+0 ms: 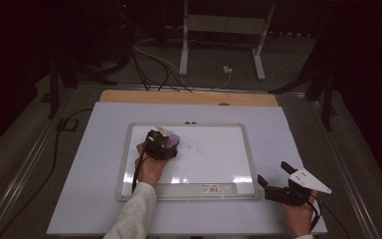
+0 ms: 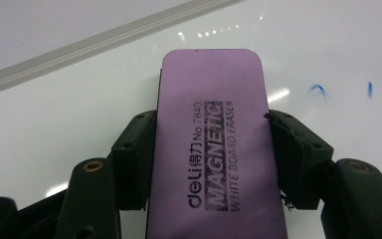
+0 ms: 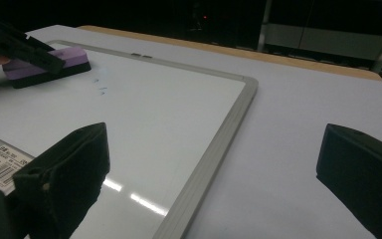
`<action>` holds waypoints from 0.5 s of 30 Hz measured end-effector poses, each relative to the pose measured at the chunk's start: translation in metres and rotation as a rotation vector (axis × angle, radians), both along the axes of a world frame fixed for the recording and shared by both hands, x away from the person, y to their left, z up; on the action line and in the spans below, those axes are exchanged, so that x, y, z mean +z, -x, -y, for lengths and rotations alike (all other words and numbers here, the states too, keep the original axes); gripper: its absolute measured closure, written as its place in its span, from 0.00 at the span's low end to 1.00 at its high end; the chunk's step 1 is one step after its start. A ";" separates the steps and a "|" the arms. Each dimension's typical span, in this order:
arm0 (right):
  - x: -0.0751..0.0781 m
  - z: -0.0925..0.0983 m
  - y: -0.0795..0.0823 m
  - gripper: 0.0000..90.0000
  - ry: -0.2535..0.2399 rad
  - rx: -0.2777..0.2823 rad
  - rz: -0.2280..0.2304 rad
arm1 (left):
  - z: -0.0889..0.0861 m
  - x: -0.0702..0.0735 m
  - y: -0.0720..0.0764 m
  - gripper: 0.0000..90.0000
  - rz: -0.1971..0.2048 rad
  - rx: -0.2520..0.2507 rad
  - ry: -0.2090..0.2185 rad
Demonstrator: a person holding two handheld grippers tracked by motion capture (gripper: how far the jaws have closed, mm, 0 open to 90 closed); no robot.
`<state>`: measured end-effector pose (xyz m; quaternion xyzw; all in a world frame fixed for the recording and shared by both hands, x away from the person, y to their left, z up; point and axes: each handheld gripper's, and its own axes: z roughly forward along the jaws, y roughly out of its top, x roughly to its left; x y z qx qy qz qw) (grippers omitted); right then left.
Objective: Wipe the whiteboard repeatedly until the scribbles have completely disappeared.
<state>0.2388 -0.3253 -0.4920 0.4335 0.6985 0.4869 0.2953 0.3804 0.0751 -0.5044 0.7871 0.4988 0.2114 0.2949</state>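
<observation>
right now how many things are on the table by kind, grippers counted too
whiteboard: 1
purple eraser: 1, clamped in the left gripper and lying on the board
grippers: 2, the right gripper open at the board's near right corner
blue marks on the board: not counted as things
total: 4

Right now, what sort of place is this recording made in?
Probably a dim lab or workshop set up for recording: a whiteboard lies flat on a table, loose cables trail over the floor behind, and a bare metal stand stands beyond.
</observation>
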 end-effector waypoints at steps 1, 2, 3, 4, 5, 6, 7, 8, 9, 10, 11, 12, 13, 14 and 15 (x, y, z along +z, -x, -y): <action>0.000 0.000 0.000 0.01 0.000 0.001 0.000 | 0.002 0.000 0.000 0.46 0.002 -0.002 -0.012; 0.000 -0.001 0.000 0.01 0.002 0.002 0.003 | 0.006 0.001 -0.001 0.46 0.002 -0.009 -0.012; 0.000 -0.001 0.000 0.01 0.002 0.004 0.003 | 0.008 0.001 -0.001 0.46 0.001 -0.015 -0.015; 0.000 -0.001 0.000 0.01 0.002 0.004 0.003 | 0.013 0.001 -0.001 0.46 0.000 -0.027 -0.019; 0.000 -0.001 0.000 0.01 0.001 0.003 0.001 | 0.016 0.001 0.000 0.46 -0.001 -0.036 -0.021; 0.000 -0.001 0.000 0.01 0.001 0.003 0.001 | 0.020 0.001 0.000 0.46 0.000 -0.052 -0.026; 0.000 -0.001 0.000 0.01 0.001 0.003 0.001 | 0.025 0.002 0.000 0.46 -0.002 -0.066 -0.027; 0.000 -0.001 0.000 0.01 0.001 0.003 0.001 | 0.030 0.002 0.001 0.46 -0.001 -0.081 -0.027; 0.000 -0.001 0.000 0.01 0.002 0.004 0.002 | 0.036 0.002 0.002 0.46 0.000 -0.096 -0.028; 0.000 -0.001 0.000 0.01 0.002 0.005 0.002 | 0.041 0.002 0.004 0.46 0.000 -0.112 -0.026; 0.000 -0.001 0.000 0.01 0.002 0.005 0.002 | 0.047 0.001 0.006 0.46 0.002 -0.132 -0.023; 0.000 -0.001 0.000 0.01 0.002 0.005 0.002 | 0.052 0.002 0.009 0.46 0.003 -0.159 -0.024; 0.000 -0.001 0.000 0.01 0.002 0.006 0.002 | 0.058 0.002 0.012 0.46 0.006 -0.183 -0.026; 0.000 -0.001 0.000 0.01 0.002 0.006 0.002 | 0.062 0.002 0.014 0.46 0.004 -0.205 -0.021; 0.000 -0.001 0.000 0.01 0.001 0.006 0.002 | 0.065 0.002 0.017 0.46 -0.001 -0.228 -0.012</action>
